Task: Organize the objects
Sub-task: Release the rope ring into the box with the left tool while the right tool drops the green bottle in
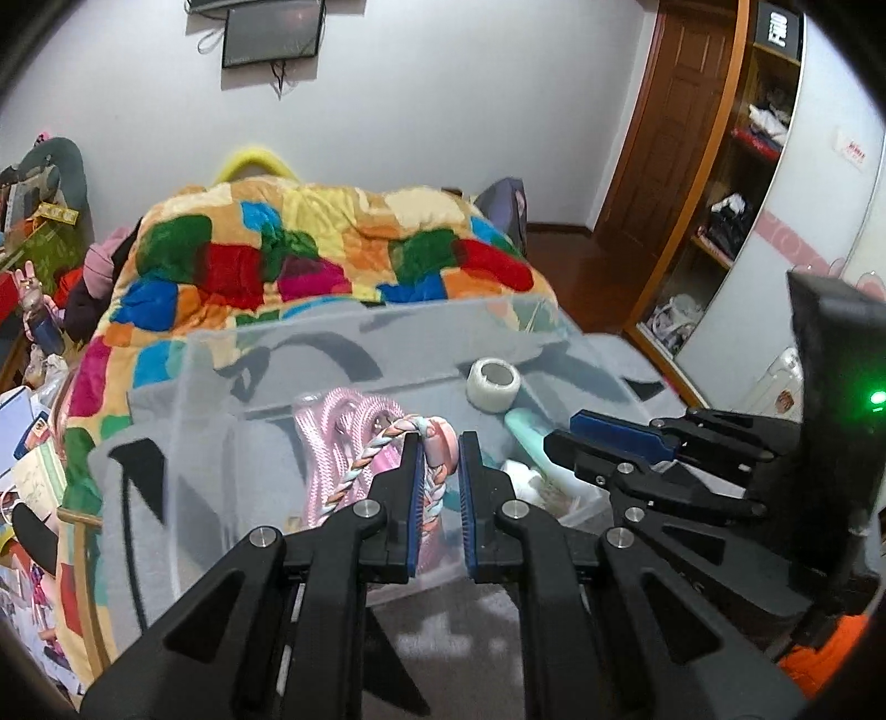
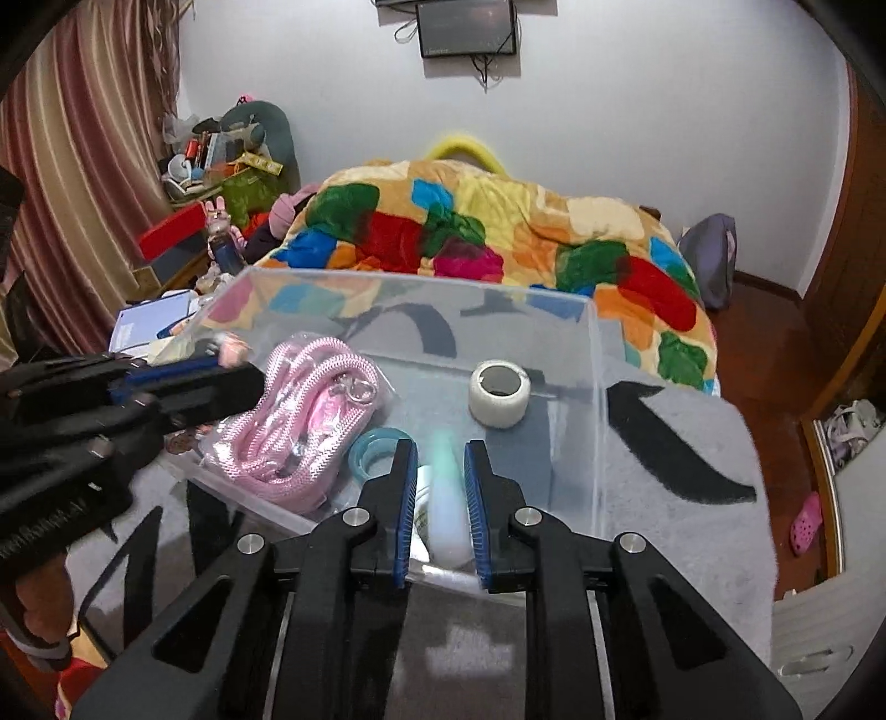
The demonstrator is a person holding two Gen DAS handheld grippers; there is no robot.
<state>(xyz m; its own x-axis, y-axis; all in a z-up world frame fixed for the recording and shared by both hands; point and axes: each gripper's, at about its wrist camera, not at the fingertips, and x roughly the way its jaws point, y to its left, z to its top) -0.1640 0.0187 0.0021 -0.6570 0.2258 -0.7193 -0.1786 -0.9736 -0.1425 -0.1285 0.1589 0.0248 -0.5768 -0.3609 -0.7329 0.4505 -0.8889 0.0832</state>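
Left gripper [image 1: 437,471]: jaws narrowed around a braided pastel cord with a pink end piece [image 1: 426,443]; the cord lies against the left pad, and contact with the right pad cannot be confirmed. The gripper is held over the near left part of a clear plastic bin [image 2: 595,387].

Right gripper [image 2: 439,487]: jaws parted, with a pale mint-and-white tube [image 2: 446,498] lying between the pads. The tube is blurred, and a gap shows on each side of it. It sits at the near edge of the bin, beside a white bottle [image 2: 423,498] on its left.

Bin contents: a bagged coil of pink rope [image 2: 302,410] at the left, with a metal clasp visible on it. A teal tape ring [image 2: 371,451] lies just right of the rope, near the tube. A white tape roll [image 2: 499,399] stands upright toward the far right, apart from the rest.

The bin rests on a grey blanket with black markings [image 2: 681,443]. Beyond it, on the far side, lies a multicoloured patchwork quilt [image 2: 498,232]. A wall-mounted screen [image 2: 468,27] hangs above the bed.
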